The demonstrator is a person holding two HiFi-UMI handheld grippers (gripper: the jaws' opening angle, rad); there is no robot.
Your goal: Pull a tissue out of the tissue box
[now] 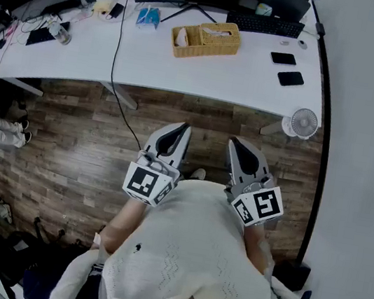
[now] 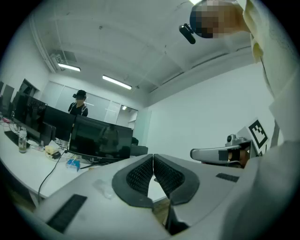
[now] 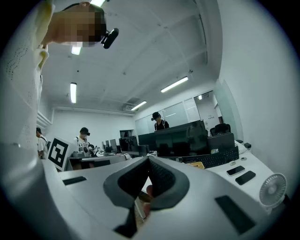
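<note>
Tissue box sits well apart from clenched, empty left claw and right claw.

The head view looks steeply down from above the person, close over the left gripper and right gripper, with the white desk well ahead of their tips. Each gripper view rides just behind its own jaws and faces level along them toward that desk and its monitors. Each also catches the other gripper at its side.
</note>
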